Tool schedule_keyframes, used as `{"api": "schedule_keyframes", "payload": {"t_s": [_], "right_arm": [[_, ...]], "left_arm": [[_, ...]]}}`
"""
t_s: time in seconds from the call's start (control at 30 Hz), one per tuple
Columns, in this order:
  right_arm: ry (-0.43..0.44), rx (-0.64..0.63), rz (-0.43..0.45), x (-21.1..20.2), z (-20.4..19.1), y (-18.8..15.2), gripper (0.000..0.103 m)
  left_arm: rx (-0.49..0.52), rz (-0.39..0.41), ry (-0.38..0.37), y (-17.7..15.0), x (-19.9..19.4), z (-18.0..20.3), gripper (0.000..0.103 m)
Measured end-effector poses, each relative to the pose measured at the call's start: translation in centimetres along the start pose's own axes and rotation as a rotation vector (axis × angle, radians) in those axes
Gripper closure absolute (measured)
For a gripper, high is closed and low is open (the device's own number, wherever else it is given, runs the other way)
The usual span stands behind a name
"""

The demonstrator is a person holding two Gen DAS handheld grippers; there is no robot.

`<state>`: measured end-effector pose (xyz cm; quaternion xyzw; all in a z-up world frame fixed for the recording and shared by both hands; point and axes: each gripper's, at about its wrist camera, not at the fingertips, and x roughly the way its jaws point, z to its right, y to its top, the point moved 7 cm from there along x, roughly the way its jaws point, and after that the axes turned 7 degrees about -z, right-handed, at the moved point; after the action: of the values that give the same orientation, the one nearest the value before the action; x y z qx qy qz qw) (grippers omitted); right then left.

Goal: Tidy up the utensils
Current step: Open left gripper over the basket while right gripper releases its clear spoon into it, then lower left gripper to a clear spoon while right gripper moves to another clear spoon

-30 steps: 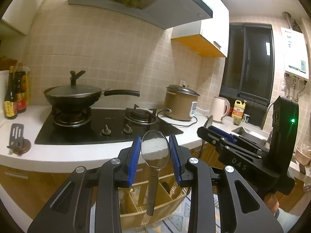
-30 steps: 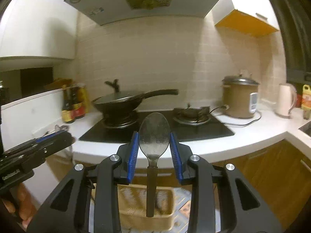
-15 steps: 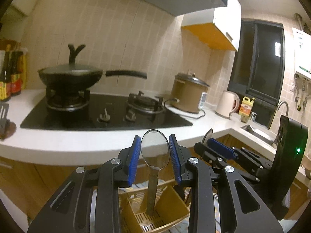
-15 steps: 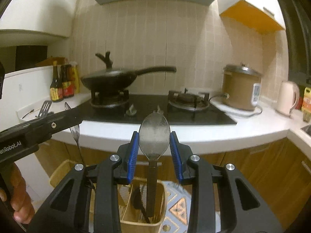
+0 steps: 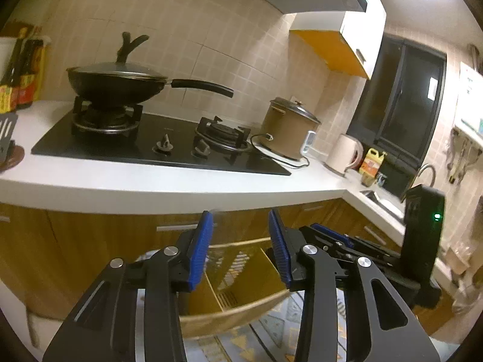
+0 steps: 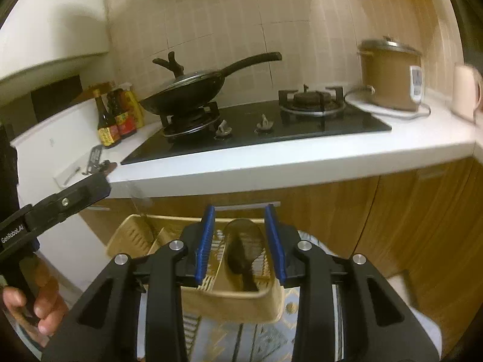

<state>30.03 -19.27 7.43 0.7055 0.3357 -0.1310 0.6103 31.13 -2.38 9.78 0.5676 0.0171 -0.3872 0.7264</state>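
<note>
My left gripper hangs over a yellow divided utensil basket on the floor; its jaws are opening and nothing is between the blue pads. My right gripper is over the same basket, jaws opening. A blurred metal spoon sits low between its pads, loose, its handle down in a basket compartment. In the right wrist view the left gripper reaches in from the left, with a faint blurred streak below its tip over the basket's left end. The right gripper shows at the right of the left wrist view.
The white counter edge juts out just above the basket, with wooden cabinet doors behind. On the counter are a hob with a lidded wok, a rice cooker, a kettle, sauce bottles and a spatula. A hand holds the left gripper.
Both grippers sank below the counter edge toward the basket and their jaws widened. The left spoon is gone from its pads; the right spoon slid down between its pads.
</note>
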Motion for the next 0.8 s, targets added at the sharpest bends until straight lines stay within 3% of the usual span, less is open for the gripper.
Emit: {"api": "schedule_keyframes", "payload": {"t_s": [0.07,0.1,0.33,0.5,0.8], "right_arm": [[0.027,0.035,-0.011,-1.0,0.5,-0.3,0.053],[0.034,0.046,-0.011,-1.4,0.6,-0.4,0.052],[0.051,0.082,-0.053,-5.0,1.0,-2.8,0.052],[0.015,0.030,-0.095,-7.0,-0.2,-5.2,0.052],[-0.033,-0.011,-0.304,-6.4,-1.8,-13.0,0.052]], "left_arm": [[-0.018,-0.002,-0.018,-0.2,-1.0,-0.1,0.061],[-0.025,-0.004,-0.024,-0.4,-1.5,-0.2,0.061],[-0.096,-0.067,-0.024,-3.0,-5.0,-0.8,0.061],[-0.125,-0.128,-0.001,-5.7,-6.8,-1.0,0.060],[-0.173,-0.278,0.037,-11.8,-6.0,-2.0,0.060]]}}
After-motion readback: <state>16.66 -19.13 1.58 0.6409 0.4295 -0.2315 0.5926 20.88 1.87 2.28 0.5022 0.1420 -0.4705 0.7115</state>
